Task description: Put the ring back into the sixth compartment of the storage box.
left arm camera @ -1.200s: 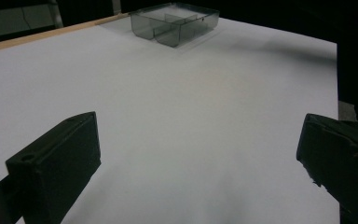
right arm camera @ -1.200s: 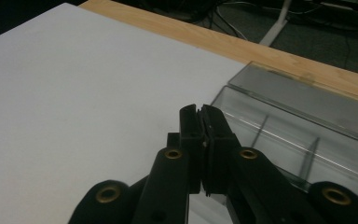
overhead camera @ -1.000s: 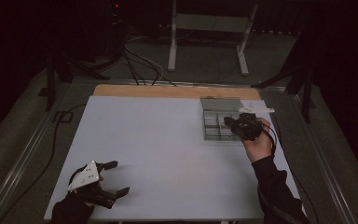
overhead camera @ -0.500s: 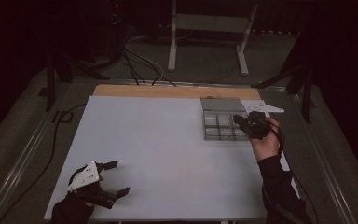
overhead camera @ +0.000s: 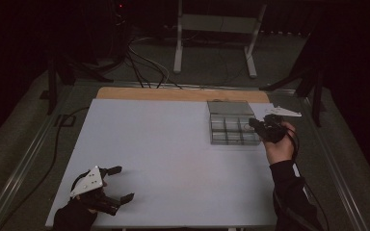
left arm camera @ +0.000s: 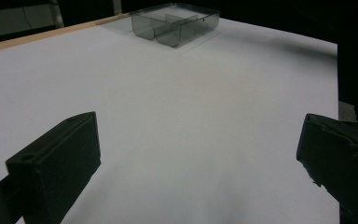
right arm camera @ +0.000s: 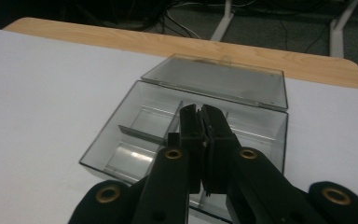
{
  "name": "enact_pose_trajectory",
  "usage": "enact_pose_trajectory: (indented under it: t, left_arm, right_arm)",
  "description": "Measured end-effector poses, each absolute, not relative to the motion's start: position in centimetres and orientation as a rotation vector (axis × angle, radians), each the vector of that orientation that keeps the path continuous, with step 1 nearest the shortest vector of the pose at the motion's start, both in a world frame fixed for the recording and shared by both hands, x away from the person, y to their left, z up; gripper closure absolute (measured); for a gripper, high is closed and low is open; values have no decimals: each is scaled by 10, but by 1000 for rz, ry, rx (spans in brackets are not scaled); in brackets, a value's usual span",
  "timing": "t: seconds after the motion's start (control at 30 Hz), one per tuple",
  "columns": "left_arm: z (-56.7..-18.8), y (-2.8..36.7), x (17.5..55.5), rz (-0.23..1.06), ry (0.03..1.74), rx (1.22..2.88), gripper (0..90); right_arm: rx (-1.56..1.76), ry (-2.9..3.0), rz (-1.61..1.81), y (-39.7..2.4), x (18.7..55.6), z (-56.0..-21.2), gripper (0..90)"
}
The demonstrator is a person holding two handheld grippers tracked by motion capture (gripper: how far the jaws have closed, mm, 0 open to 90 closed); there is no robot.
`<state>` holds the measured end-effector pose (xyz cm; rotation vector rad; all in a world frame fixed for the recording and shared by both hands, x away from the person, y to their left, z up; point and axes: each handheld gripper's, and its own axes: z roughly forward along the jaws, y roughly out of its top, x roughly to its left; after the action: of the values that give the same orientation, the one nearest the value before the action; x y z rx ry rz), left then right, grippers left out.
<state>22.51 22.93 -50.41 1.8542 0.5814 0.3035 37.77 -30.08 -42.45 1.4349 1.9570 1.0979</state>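
White table (overhead camera: 173, 144); near its far right edge we hold the right gripper (overhead camera: 260, 126), jaws together, over the compartment box (overhead camera: 229, 126); left gripper (overhead camera: 118, 184) agape near the front left corner; we should descend gently.

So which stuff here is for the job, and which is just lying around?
Probably for the job:
- clear compartment box, lid open
- right hand-held gripper, shut, over the box
- left hand-held gripper, open, near the table edge

Just around:
- cables on the floor
- metal stand

The closed black right gripper (right arm camera: 204, 122) hides the near middle compartments of the clear smoky plastic divided box (right arm camera: 135, 116).
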Motion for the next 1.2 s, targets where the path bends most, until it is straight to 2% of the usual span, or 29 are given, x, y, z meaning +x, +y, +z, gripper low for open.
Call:
enact_pose_trajectory:
  t: [1.2]
  left_arm:
    - [-504, 229, 224, 306, 581, 1859, 5]
  right_arm:
    - [1598, 1919, 999, -318, 395, -472, 878]
